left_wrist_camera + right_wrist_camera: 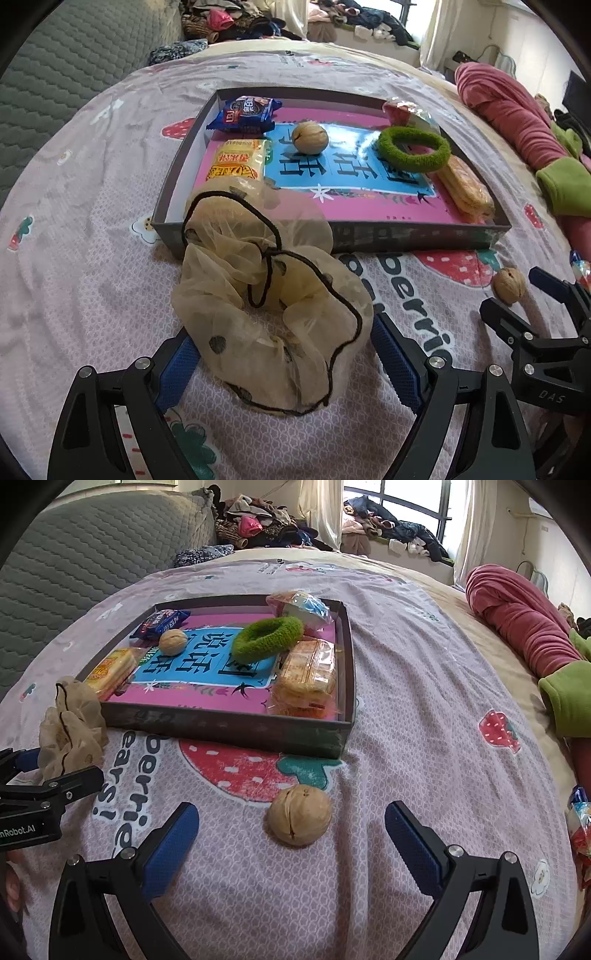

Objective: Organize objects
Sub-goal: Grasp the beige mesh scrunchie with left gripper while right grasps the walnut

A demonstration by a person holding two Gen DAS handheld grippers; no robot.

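Bedspread (424, 686), strawberry-printed, is spread across the bed and bears everything listed. Shallow dark tray (229, 731), lined with a pink and blue book cover, is judged largely filled: already lodged inside are a green hair ring (267, 638), an orange biscuit pack (306, 675) by the right wall, a yellow snack pack (238, 160) by the left wall, a blue biscuit packet (245, 114) in the far left corner, a clear-wrapped item (299, 607) in the far right corner, and one walnut (309, 137). Still outside, and taken as the remaining work: a beige gauze scrunchie (273, 306), leaning against the tray's near left corner, and a second walnut (299, 815), lying on the bedspread just before the tray's near wall. Left gripper (284, 363) is held wide open; the scrunchie lies between its blue pads, with its gauze apparently brushing both but no squeeze evident, so nothing is held. Right gripper (291, 825) is likewise wide open with the loose walnut between its pads, well clear of both. A small wrapped sweet (580, 819) at the right edge is shown more fully in the right wrist view; only a sliver appears in the left. The scrunchie's dark trim and spots are shown plainly only by the left wrist view.
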